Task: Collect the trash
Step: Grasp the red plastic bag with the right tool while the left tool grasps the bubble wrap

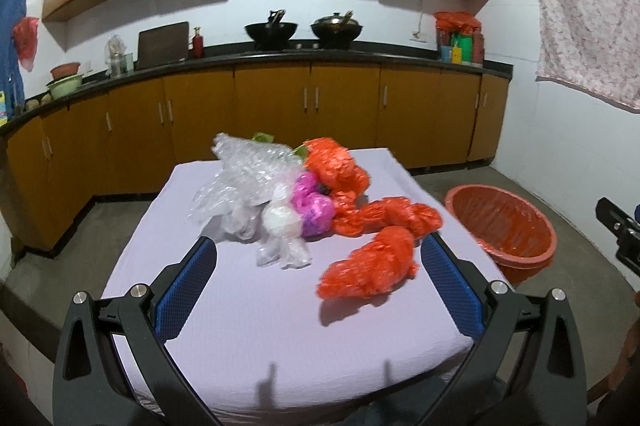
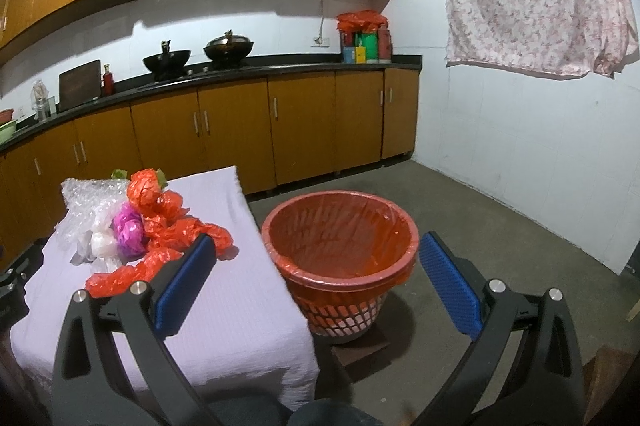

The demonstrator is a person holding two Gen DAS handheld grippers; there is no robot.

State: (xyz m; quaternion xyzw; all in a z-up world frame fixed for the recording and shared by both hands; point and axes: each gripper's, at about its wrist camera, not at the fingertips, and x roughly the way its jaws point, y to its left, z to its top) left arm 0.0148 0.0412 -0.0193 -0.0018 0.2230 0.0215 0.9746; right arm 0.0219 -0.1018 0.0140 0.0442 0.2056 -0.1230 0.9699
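- Our left gripper (image 1: 318, 258) hangs with jaws spread wide over the crumpled orange plastic bag (image 1: 370, 266).
- Our right gripper (image 2: 316, 262) gapes empty above the red-lined round plastic basket (image 2: 340, 250).

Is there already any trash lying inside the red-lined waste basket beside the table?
No, the waste basket shows only its red liner inside, while the crumpled plastic bags lie on the table.
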